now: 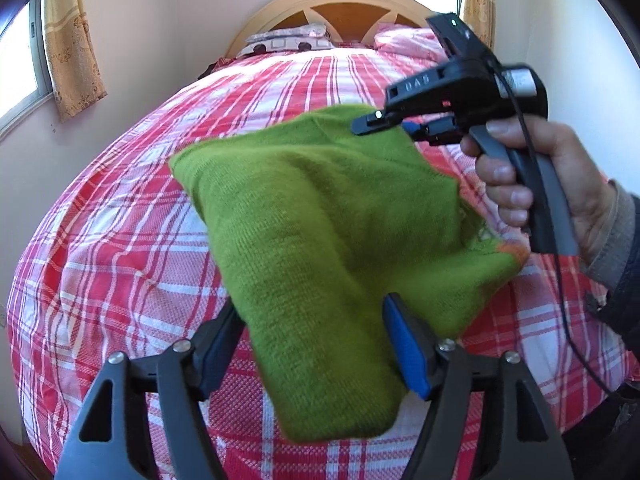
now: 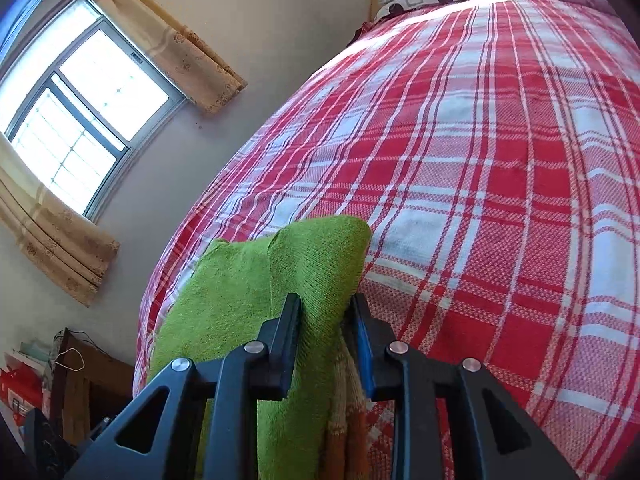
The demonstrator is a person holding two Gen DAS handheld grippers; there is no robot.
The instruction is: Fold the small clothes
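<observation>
A green knitted garment [image 1: 320,208] with an orange-trimmed edge [image 1: 516,250] hangs above the red plaid bed [image 1: 120,240]. My left gripper [image 1: 314,344] is open. Its jaws stand wide, and the garment's near end hangs loosely between them, lying against the blue pad [image 1: 408,352]. My right gripper [image 1: 380,126], held by a person's hand [image 1: 560,184], is shut on the garment's far corner. In the right wrist view the right gripper [image 2: 324,340] pinches a bunched fold of the green garment [image 2: 224,280], which droops to the left. Orange knit [image 2: 348,432] shows below the fingers.
The plaid bed cover [image 2: 480,200] stretches ahead to a rounded wooden headboard [image 1: 340,0] with pillows [image 1: 288,42] and a pink quilt [image 1: 408,40]. A curtained window [image 2: 80,120] and a wall run along the left side. A small dark cabinet [image 2: 76,380] stands low on the left.
</observation>
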